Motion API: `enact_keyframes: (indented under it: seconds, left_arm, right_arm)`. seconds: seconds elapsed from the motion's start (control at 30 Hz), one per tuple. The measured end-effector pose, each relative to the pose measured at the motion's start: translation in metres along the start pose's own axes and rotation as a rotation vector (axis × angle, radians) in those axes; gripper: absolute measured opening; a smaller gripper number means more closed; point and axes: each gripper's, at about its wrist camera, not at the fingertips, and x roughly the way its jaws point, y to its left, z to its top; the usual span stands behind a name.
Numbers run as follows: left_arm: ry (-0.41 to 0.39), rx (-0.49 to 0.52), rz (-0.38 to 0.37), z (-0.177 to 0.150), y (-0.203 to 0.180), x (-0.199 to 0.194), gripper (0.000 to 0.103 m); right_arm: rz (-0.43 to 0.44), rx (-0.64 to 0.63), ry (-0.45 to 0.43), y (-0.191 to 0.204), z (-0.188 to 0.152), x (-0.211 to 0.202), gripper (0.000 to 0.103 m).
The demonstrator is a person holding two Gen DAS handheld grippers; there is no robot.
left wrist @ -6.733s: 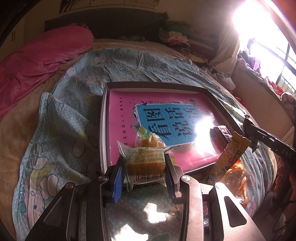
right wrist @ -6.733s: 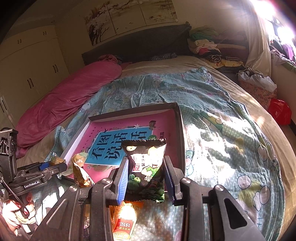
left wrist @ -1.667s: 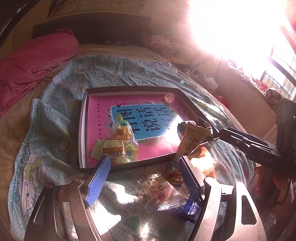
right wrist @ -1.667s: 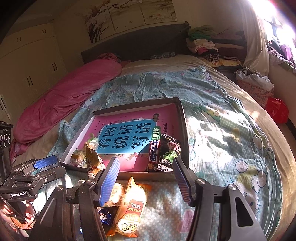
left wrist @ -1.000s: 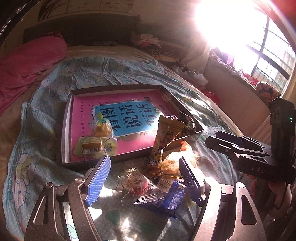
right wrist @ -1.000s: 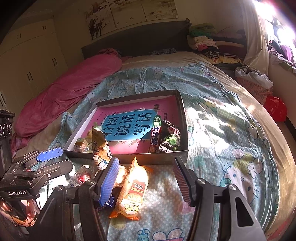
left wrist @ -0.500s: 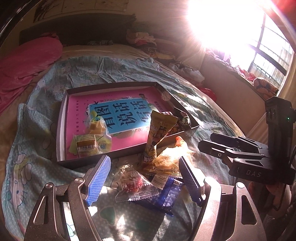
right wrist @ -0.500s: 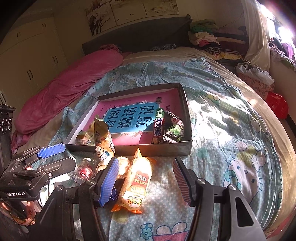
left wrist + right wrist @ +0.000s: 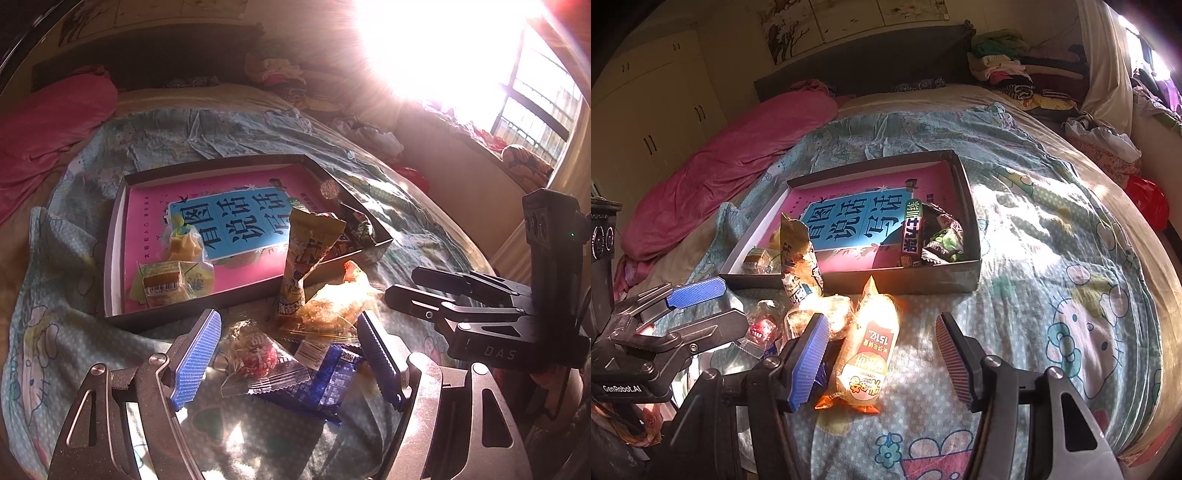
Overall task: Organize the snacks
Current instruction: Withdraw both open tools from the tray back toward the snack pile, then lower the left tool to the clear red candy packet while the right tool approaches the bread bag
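Blue-padded left gripper and right gripper both hang released over loose snack packets beside the box, probably lining up next pickups, glare hiding detail.

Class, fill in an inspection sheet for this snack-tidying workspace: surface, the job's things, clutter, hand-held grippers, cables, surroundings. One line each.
Surface: bed with a cartoon-print blanket, sunlit in patches.
Job's things: shallow box holding a pink book, two yellow-wrapped snacks at its left, dark packets at its right; a yellow packet leans on the front wall; an orange packet, a red candy bag and a blue packet lie outside.
Clutter: folded clothes by the headboard.
Hand-held grippers: left hand-held gripper open over the candy bag; right hand-held gripper open around the orange packet.
Cables: nothing seen.
Surroundings: pink duvet, wardrobe, bright window.
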Motion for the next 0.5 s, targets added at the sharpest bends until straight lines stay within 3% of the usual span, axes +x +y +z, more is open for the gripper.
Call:
enact_keyframes:
  seconds: [0.5]
  left_arm:
    - [0.054,-0.011,0.015,-0.006,0.003,0.012,0.077]
  right_arm:
    - [0.01,0.015,0.039,-0.001,-0.007,0.01,0.06]
